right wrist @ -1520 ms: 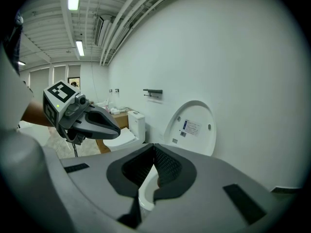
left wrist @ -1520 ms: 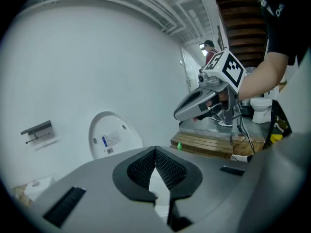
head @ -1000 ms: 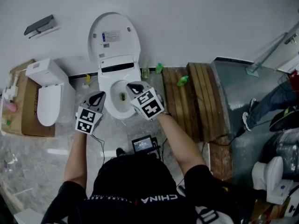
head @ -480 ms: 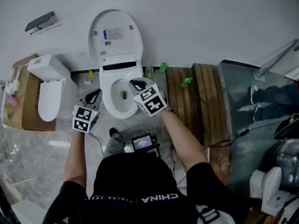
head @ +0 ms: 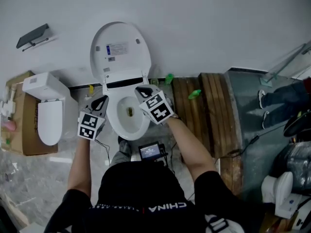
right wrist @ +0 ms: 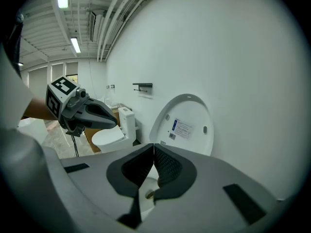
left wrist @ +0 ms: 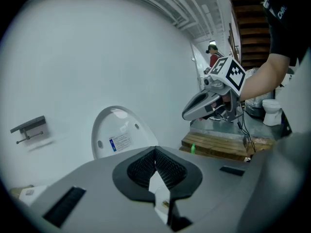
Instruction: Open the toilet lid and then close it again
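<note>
Our left claw (head: 100, 101) and right claw (head: 142, 89) flank the bowl (head: 114, 123) at mid-frame. Both are closed, their ribbed black pads (left wrist: 167, 168) meeting in a point with nothing between them. The lid (head: 131, 38) stands open at upper centre against the plain white wall (head: 218, 23). It is a glossy white oval with a printed label (head: 115, 49) on its inner face. A boxy second toilet (head: 46, 108) sits at left on cardboard (head: 26, 144), and wooden slats (head: 209, 110) lie at right.
</note>
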A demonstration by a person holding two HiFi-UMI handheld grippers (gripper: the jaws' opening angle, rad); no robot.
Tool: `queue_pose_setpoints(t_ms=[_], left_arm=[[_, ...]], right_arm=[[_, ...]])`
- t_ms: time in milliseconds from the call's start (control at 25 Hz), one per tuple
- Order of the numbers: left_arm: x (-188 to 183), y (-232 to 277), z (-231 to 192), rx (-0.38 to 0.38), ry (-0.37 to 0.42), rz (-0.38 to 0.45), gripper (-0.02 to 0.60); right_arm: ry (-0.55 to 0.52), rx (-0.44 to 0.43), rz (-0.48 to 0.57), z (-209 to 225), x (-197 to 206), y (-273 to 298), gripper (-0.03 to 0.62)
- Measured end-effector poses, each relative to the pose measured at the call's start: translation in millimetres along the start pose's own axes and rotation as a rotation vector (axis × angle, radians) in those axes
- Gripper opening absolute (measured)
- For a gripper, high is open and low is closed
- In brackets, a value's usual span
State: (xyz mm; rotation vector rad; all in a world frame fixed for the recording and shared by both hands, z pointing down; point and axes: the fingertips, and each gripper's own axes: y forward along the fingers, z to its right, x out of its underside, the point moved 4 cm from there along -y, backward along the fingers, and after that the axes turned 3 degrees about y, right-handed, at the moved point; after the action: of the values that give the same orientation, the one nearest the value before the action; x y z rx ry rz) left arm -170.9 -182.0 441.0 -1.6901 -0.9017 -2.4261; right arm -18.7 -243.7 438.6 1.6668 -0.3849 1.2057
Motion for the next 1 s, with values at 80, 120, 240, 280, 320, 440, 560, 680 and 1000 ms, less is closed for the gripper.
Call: queue_pose_setpoints(t_ms=[80,120,240,280,320,440,560,680,1000], left_arm=[[-1.2,10.4,-27.0,0.021,0.007,0.006,0.009],[-2.1,14.8,-40.7,0.030,0.012,0.010,0.009],[-4.7,27.4,-79.5,0.052,0.024,0.021,0.009],[-5.0,31.6,-90.1,0.061,0.029,0.025,0.009],[-4.5,35.9,-99.3,0.072,0.034,0.028,0.009],[-0.4,48.6,-121.2,0.103,0.043,0.030,0.009],[-0.2,60.6,-132.4,0.116,0.037,0.033,0.009],[-3.4,72.5,-133.0,0.119,0.027,0.037,0.009],[-19.4,95.8,-126.0,0.069,0.012,0.022,0.009]], right_arm=[[0.005,0.017,0.003,6.0,-19.2,18.8,0.015],[0.008,0.025,0.003,8.7,-27.8,28.3,0.015],[0.021,0.052,-0.006,17.5,-47.4,55.7,0.015],[0.028,0.061,-0.008,20.1,-52.4,63.5,0.015],[0.035,0.070,-0.010,22.1,-56.9,70.6,0.015],[0.050,0.092,-0.014,25.0,-67.1,87.5,0.015],[0.051,0.100,-0.029,30.7,-68.3,97.3,0.015],[0.052,0.098,-0.041,44.6,-67.6,103.0,0.015],[0.003,0.049,-0.028,74.5,-75.9,107.4,0.015]])
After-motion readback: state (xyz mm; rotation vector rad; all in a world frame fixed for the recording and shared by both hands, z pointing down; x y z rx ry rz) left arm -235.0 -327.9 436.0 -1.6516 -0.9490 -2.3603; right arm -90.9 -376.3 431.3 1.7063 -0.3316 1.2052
